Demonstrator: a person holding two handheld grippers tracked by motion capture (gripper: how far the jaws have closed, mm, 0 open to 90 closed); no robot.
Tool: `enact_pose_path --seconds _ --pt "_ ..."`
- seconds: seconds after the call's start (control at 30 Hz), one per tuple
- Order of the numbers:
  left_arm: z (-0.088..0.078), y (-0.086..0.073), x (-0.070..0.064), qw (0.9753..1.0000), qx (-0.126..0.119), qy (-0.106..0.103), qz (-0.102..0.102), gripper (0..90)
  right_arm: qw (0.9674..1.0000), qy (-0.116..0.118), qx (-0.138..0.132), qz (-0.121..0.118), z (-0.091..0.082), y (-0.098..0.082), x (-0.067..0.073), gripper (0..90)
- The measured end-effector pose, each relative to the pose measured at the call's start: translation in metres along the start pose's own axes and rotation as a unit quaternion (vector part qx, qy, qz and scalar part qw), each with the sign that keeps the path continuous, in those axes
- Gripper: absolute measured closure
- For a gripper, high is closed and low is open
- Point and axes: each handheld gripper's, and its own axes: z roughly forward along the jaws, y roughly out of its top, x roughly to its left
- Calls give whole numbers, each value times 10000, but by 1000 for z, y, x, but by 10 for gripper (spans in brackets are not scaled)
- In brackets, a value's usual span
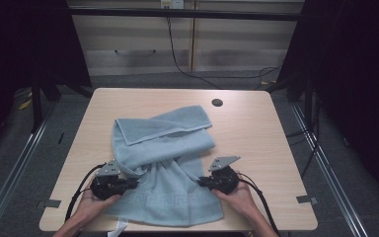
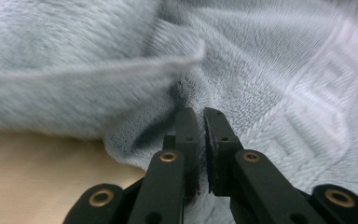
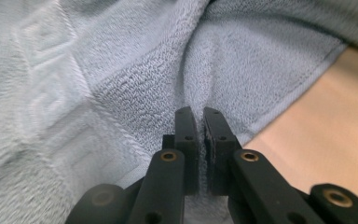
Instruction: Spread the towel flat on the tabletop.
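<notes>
High view: left tool (image 1: 134,181) and right tool (image 1: 201,181) each pinch light-blue towel (image 1: 165,143) edges, near counter (image 1: 256,133) side.

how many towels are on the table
1. A single light blue towel lies rumpled on the table, its far part folded over, its near end towards the person, between the left tool and right tool. Nothing suggests another underneath.

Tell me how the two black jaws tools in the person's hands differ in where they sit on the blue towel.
The left gripper sits at the towel's left edge, pointing right; the right gripper sits at its right edge, pointing left. In the left gripper view a loose fold lies above the jaws; in the right gripper view the cloth bunches into a ridge at the jaws. Both are shut, pinching towel cloth.
</notes>
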Motion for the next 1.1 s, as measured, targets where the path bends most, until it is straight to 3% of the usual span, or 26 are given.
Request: enact_pose_path --seconds 0.03,0.1,0.13,0.17,0.2,0.3,0.33,0.37,0.43,0.47,0.5,0.53,0.57,0.63,0.67,0.73,0.83,0.87,0.9,0.93,0.97,1.03,1.1 --pt "-3 1 -4 10000 -68 -39 -16 855 9998 110 -146 121 -16 -11 6 859" --pt "-16 3 -15 9989 -350 -297 -111 855 9993 117 -325 173 -33 -16 10 859" --pt "-16 3 -15 9989 -350 -297 -111 856 9993 117 -325 173 -33 -16 10 859" --pt "-23 3 -23 9985 -435 -311 -71 856 9987 119 -447 204 -43 -18 13 859" --pt "-31 2 -31 9975 -545 -440 -78 856 9969 81 -752 237 -66 -22 21 859" --pt "-46 -3 -47 9957 -708 -597 -12 856 9953 10 -947 209 -89 -27 31 859" --pt "-46 -3 -47 9957 -708 -597 -12 856 9953 10 -947 209 -89 -27 31 859" --pt "-54 -9 -59 9944 -750 -742 -57 856 9943 37 -1045 216 -102 -33 42 858" --pt "-61 -16 -73 9933 -733 -889 -3 856 9943 115 -1040 194 -108 -40 52 857" --pt "-61 -16 -73 9933 -733 -889 -3 856 9949 116 -992 162 -111 -43 60 857" --pt "-63 -20 -82 9931 -683 -955 37 856 9949 116 -992 162 -111 -43 60 857" --pt "-65 -26 -90 9922 -638 -1074 51 855 9956 190 -902 168 -116 -55 77 855" --pt "-68 -32 -97 9917 -585 -1141 53 854 9959 215 -863 172 -117 -58 82 853" --pt "-69 -37 -101 9911 -562 -1210 21 844 9959 269 -841 202 -118 -62 86 850" --pt "-70 -42 -103 9903 -489 -1298 -16 829 9955 412 -790 309 -119 -72 95 830" --pt "-70 -41 -98 9909 -487 -1258 -34 762 9969 345 -657 266 -116 -74 98 754" --pt "-67 -35 -89 9907 -619 -1211 -97 702 9945 312 -935 350 -114 -69 89 679" --pt "-65 -29 -80 9915 -656 -1114 -159 702 9945 312 -935 350 -114 -69 89 679" --pt "-63 -24 -70 9915 -671 -1097 -217 675 9936 254 -1046 344 -110 -56 74 665" --pt "-61 -19 -63 9927 -704 -965 -190 675 9936 254 -1046 344 -110 -56 74 665" --pt "-54 -6 -40 9940 -741 -741 -329 651 9952 114 -935 251 -99 -41 58 619" --pt "-44 5 -15 9951 -824 -331 -425 636 9959 94 -876 225 -85 -28 41 596" --pt "-31 15 9 9957 -713 -104 -579 612 9961 3 -835 293 -66 -14 19 574"
